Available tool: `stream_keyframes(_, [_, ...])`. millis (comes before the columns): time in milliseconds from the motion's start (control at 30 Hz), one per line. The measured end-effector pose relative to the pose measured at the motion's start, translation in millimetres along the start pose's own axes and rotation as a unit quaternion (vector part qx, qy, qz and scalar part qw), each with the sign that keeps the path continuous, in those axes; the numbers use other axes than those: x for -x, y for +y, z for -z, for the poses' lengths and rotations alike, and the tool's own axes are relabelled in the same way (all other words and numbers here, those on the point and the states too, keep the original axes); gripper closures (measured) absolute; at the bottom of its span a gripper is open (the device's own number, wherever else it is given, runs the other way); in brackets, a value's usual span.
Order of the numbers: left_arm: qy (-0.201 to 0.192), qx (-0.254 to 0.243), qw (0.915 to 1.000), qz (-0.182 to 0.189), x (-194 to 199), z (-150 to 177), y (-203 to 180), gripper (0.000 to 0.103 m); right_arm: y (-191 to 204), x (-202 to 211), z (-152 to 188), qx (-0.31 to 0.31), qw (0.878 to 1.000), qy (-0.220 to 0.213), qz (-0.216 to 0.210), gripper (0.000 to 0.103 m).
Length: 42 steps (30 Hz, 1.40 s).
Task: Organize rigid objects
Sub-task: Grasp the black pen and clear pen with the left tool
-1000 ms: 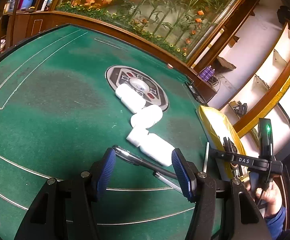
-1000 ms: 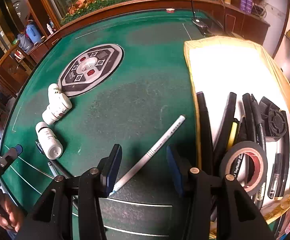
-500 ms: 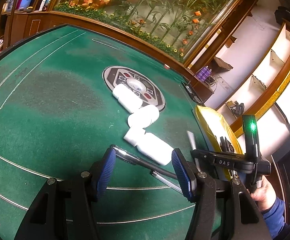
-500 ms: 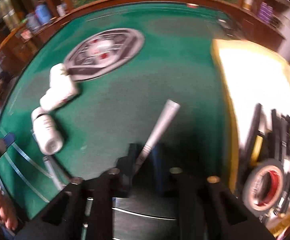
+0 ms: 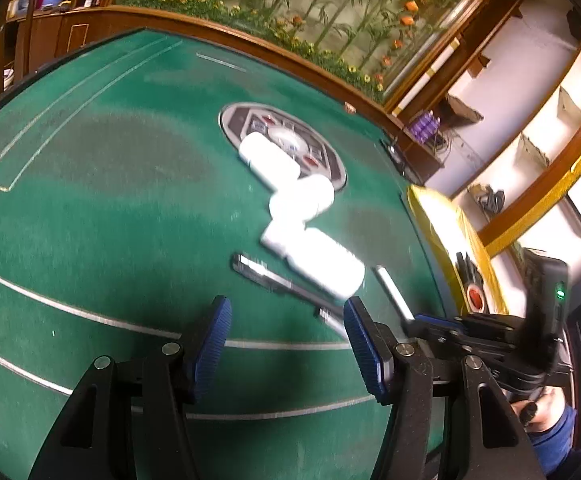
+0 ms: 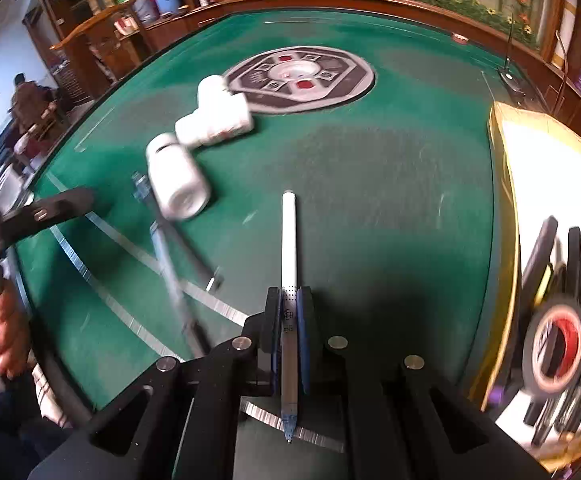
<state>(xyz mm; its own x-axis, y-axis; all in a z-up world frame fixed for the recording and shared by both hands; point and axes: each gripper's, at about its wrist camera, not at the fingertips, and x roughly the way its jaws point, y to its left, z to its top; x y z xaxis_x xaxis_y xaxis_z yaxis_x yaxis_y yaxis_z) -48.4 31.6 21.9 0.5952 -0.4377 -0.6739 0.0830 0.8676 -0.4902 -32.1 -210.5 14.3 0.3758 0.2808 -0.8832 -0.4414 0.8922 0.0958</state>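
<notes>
Green felt table point(image 6: 370, 184), wood rim, planter of orange flowers behind; round grey control plate point(image 6: 302, 80) mid-table.

Right wrist view, left to right:
- Left edge: a hand point(image 6: 6, 332) carrying the left gripper point(image 5: 286, 344). In its own view the jaws stand spread with nothing between the blue pads; dark pens lie on the felt just ahead of them.
- Left of centre: three white bottles point(image 6: 178, 184) on their sides, touching one another in a chain running up to the control plate. Two dark pens point(image 6: 170, 264) lie below them, blurred.
- Centre: white pen point(image 6: 289, 240). Right gripper point(image 6: 289, 312) has just been closing and now pinches the pen's barrel between its pads. Capped end points toward the top of the frame, well past the fingertips; blue tip sticks out the back, lower centre. Pen runs along the jaw line, roughly centred between the pads.
- Right edge: yellow-rimmed tray point(image 6: 502, 216), white floor, already holding dark pens and a tape roll point(image 6: 554, 344).

Step in hand, as I judge it: carry the white pen to the tray. Doing it well: lift clear of the felt before swinging right, keep the long capped end from catching the tray rim, lay it parallel to the pens there, then release low. The grip sits toward the tip end, so the pen may pivot; move smoothly.
</notes>
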Motion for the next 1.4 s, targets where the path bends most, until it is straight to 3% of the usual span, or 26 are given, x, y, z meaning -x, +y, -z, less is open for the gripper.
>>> stream_keyframes(133, [0.017, -0.002, 0.9998, -0.012, -1, 10, -1, 0.041, 26, 6, 23, 0.031, 0.999, 0.012, -0.028, 0.096])
stream_keyframes(267, [0.028, 0.008, 0.9995, -0.013, 3, 14, -1, 0.041, 58, 4, 30, 0.061, 0.995, 0.009, -0.083, 0.096])
stream_keyframes(433, [0.042, 0.004, 0.9990, -0.016, 11, 21, -8, 0.041, 52, 19, 20, 0.060, 0.995, -0.030, -0.067, 0.096])
stream_keyframes(633, [0.100, -0.005, 0.9950, 0.003, -9, 36, -39, 0.040, 17, 24, 24, 0.034, 0.998, -0.041, -0.032, 0.096])
stream_keyframes(733, [0.111, -0.041, 0.9922, -0.040, -17, 44, -68, 0.029, 6, 26, 27, 0.023, 0.998, -0.050, -0.031, 0.096])
stream_keyframes(800, [0.119, -0.049, 0.9906, -0.048, -22, 48, -78, 0.029, -1, 26, 28, 0.016, 0.998, -0.056, -0.036, 0.096])
stream_keyframes(867, [0.100, -0.067, 0.9880, -0.096, -26, 52, -89, 0.029, -6, 26, 29, 0.013, 0.997, -0.061, -0.041, 0.096])
stream_keyframes(933, [0.087, -0.106, 0.9797, -0.147, -33, 58, -100, 0.041, -10, 27, 30, 0.011, 0.997, -0.066, -0.047, 0.096])
stream_keyframes(1000, [0.082, -0.134, 0.9708, -0.182, -35, 60, -105, 0.067, -14, 29, 31, 0.007, 0.996, -0.072, -0.055, 0.096])
stream_keyframes(1033, [0.079, -0.135, 0.9692, -0.190, -34, 60, -102, 0.078, -16, 30, 32, 0.006, 0.996, -0.074, -0.058, 0.096])
stream_keyframes(1100, [0.076, -0.133, 0.9694, -0.192, -29, 57, -92, 0.086, -19, 33, 34, 0.004, 0.995, -0.079, -0.062, 0.096])
stream_keyframes(1200, [0.069, -0.130, 0.9662, -0.211, -21, 54, -74, 0.087, -24, 34, 35, -0.001, 0.994, -0.083, -0.067, 0.096])
stream_keyframes(1400, [0.049, -0.122, 0.9697, -0.206, -9, 46, -47, 0.087, -22, 27, 31, 0.001, 0.994, -0.082, -0.069, 0.096])
